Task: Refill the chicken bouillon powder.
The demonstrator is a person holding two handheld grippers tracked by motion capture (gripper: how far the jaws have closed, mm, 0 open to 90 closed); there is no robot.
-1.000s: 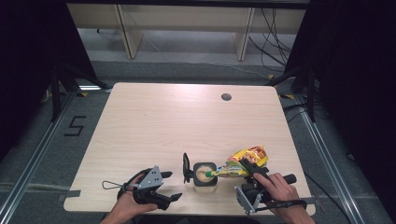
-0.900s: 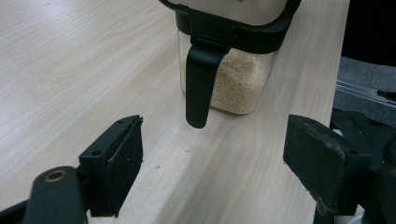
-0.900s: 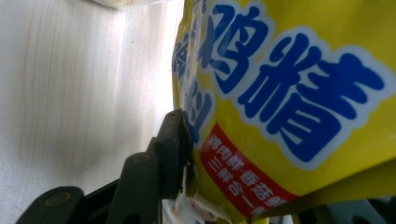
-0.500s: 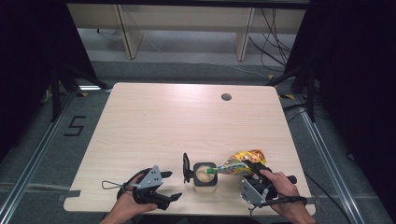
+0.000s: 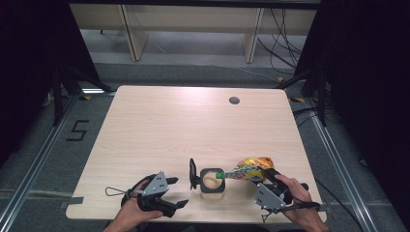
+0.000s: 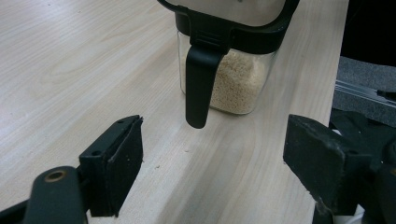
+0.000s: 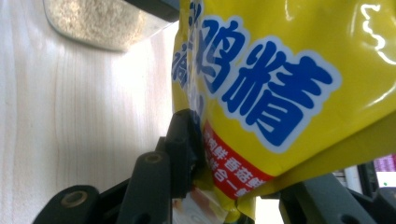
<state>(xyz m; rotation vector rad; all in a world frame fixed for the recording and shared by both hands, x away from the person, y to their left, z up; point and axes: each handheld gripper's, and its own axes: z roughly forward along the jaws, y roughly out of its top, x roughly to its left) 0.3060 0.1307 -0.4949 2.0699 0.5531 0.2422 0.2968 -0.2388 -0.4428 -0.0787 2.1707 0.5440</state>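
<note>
The right gripper [image 5: 267, 180] has just been closing on the yellow seasoning bag [image 5: 249, 169], pinched and tipped over the open jar [image 5: 212, 180] near the table's [image 5: 193, 121] front edge. The left gripper [image 5: 171, 191] rests wide open and empty beside the jar; bare tabletop stretches beyond.

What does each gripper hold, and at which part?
The right gripper clamps the yellow bag near its lower end, tipping it over the jar. The left gripper holds nothing; its jaws stand open.

One yellow seasoning bag [image 5: 249, 168], one clear container [image 5: 212, 180] of granules, and two tools on one table [image 5: 183, 125].
</note>
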